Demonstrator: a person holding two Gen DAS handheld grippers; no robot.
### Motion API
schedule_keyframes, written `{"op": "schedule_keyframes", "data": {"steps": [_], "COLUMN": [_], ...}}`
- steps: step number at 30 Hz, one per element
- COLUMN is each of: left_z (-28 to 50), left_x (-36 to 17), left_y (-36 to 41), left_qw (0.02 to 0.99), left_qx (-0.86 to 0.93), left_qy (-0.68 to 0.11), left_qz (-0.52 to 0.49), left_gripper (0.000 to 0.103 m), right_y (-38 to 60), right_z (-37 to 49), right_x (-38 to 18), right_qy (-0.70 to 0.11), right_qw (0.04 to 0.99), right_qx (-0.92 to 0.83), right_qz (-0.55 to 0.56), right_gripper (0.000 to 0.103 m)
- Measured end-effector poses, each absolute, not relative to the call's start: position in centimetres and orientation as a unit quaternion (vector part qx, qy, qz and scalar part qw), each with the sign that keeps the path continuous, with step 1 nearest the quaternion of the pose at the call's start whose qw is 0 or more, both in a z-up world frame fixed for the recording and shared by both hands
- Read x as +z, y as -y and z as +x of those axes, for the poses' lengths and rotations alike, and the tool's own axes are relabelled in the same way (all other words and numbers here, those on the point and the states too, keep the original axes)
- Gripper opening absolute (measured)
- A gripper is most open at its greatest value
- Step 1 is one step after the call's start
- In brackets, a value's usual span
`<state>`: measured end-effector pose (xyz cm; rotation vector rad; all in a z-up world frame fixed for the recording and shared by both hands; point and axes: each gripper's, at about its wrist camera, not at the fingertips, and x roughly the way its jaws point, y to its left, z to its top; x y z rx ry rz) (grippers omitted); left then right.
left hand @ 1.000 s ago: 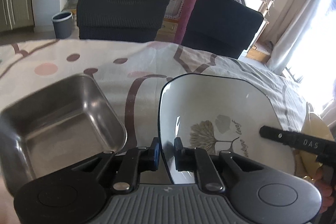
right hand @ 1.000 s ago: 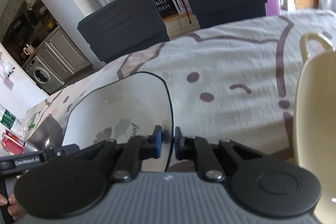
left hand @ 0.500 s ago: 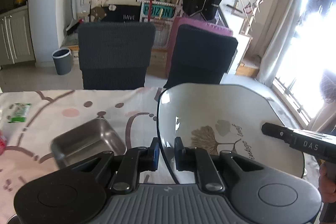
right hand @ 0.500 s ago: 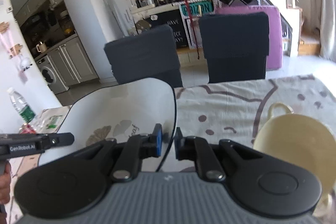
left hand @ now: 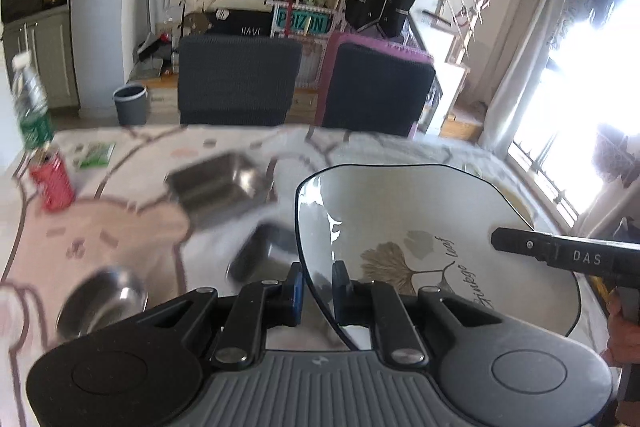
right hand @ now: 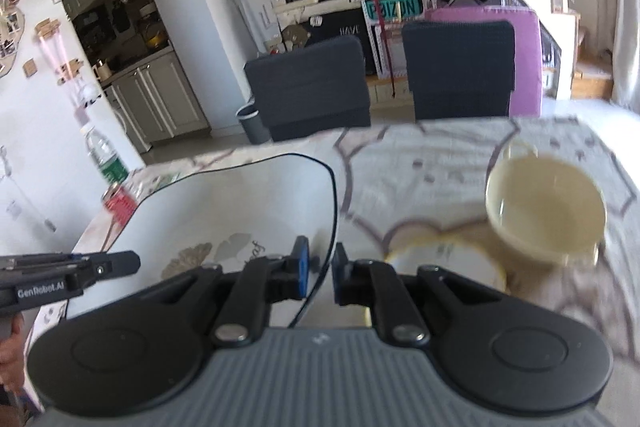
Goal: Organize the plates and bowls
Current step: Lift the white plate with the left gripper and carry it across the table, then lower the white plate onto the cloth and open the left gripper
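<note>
Carrying white plate [left hand: 420, 227] clear above table [left hand: 120, 227], left gripper [left hand: 318, 287] and right gripper [right hand: 318, 269] each clenched on opposite rims. Steel trays toward 11 o'clock of left gripper, cream bowl [right hand: 546, 205] at right's 2 o'clock. Next, likely: level descent onto stack, matched release.

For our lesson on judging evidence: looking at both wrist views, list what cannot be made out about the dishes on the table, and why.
- Left wrist view: the steel dishes are motion-blurred; their exact shapes are unclear.
- Left wrist view: the white plate covers the table behind it.
- Right wrist view: the cream cup and yellow-rimmed dish are blurred; whether they touch is unclear.
- Right wrist view: the right gripper hides the plate's near rim.
</note>
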<state>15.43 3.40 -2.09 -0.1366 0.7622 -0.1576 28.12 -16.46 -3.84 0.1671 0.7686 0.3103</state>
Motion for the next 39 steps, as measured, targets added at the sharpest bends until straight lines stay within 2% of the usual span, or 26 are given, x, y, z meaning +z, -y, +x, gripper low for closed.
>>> {"op": "schedule_keyframes", "data": {"steps": [6,11,17,39], "left_z": [12.2,11.2,11.7,14.2], "left_x": [-5.2,-8.1,-10.8,-13.8], "left_y": [-4.9,-6.0,-6.7,-6.5], "left_qw": [0.905,0.885,0.859,0.835], "left_qx": [-0.074,-0.073,-0.065,-0.050], "left_qy": [-0.413,-0.456,-0.502,-0.548], "left_qz": [-0.061,-0.068,-0.071,-0.024], "left_gripper": [0.016,0.015,0.016,0.017], "right_y": [15.1,14.7,12.8,10.0], "right_z": [24.6,24.9,23.9,25.2], "right_x": [-7.1,-10.5,-13.4,-16.5], "right_qy": [-0.426,-0.494,-0.537,-0.593], "right_qw": [0.885,0.846,0.823,0.789], "right_qx": [0.160,0.168,0.169,0.151], "right_qz": [0.094,0.109,0.076,0.050], "right_gripper": [0.014,0.014,0.015,0.020]}}
